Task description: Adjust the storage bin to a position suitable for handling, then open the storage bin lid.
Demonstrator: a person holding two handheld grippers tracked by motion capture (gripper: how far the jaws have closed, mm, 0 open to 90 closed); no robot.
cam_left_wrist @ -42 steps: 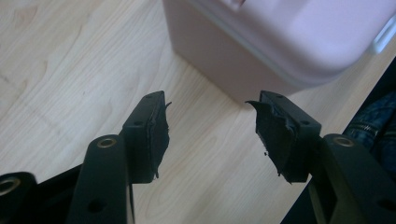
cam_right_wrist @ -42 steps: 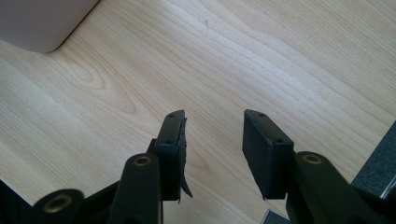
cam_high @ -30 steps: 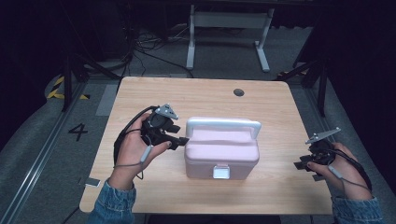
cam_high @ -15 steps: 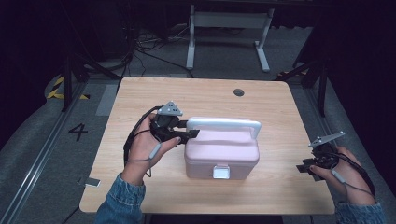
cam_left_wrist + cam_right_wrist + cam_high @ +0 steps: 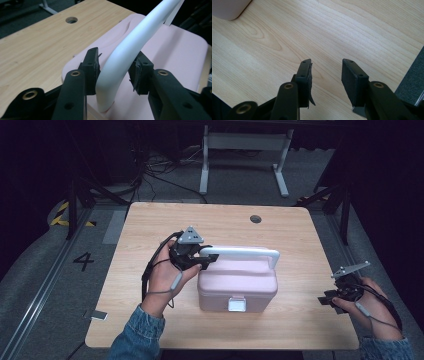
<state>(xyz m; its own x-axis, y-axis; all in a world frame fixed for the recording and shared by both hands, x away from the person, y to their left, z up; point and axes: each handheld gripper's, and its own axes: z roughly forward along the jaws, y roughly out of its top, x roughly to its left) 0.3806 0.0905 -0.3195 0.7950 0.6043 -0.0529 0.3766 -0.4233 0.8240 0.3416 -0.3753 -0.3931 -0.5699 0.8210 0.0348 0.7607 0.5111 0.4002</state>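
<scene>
A pink lidded box [image 5: 237, 280] with a white clasp [image 5: 236, 304] stands mid-table, its white handle [image 5: 245, 251] raised upright. My left gripper [image 5: 207, 259] is at the handle's left end. In the left gripper view the handle's bend [image 5: 130, 47] fills the gap between the left gripper's [image 5: 115, 67] pads, which stand open close against its sides, over the pink lid [image 5: 170, 57]. My right gripper [image 5: 325, 300] hovers low near the table's right front corner, away from the box. It is open [image 5: 325, 72] over bare wood, with the box's corner [image 5: 229, 8] far off.
The wooden table [image 5: 150, 220] has a round cable hole [image 5: 256, 219] at the back right. Its right edge [image 5: 409, 75] lies just beside my right gripper. A white stand [image 5: 245, 150] is on the floor behind the table.
My left gripper has moved right and forward from the box's left side, so its jaws now straddle the handle's left end. My right hand has drifted slightly back and outward.
</scene>
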